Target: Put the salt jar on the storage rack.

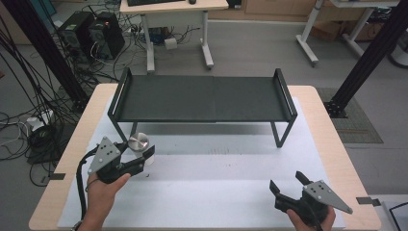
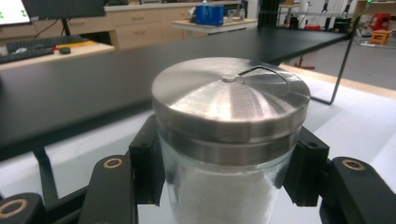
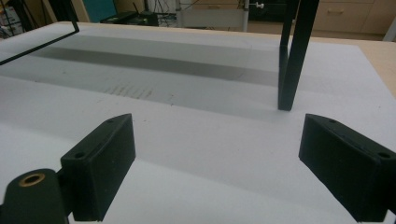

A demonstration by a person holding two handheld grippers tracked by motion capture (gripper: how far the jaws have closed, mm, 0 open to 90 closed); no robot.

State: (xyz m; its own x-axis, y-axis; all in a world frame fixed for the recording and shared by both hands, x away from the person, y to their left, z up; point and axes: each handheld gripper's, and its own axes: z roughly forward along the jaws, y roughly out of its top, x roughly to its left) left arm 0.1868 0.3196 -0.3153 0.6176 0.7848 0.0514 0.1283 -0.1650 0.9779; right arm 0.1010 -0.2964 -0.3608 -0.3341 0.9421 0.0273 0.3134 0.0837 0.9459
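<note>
At table's left, left tongs (image 1: 142, 159) clamp the jar (image 2: 231, 154) below its steel lid (image 2: 230, 100); keep it upright, squeeze steady; right tongs (image 1: 288, 185) gape empty.

The jar (image 2: 229, 186) is clear glass with a brushed metal lid (image 2: 229, 100) (faintly glossy). The shelf (image 1: 202, 98) is matt black metal. The table (image 1: 327, 144) is pale wood under a smooth white sheet (image 1: 216, 192).

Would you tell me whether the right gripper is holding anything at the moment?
No, the right gripper is open, with bare white mat between its fingers.
</note>
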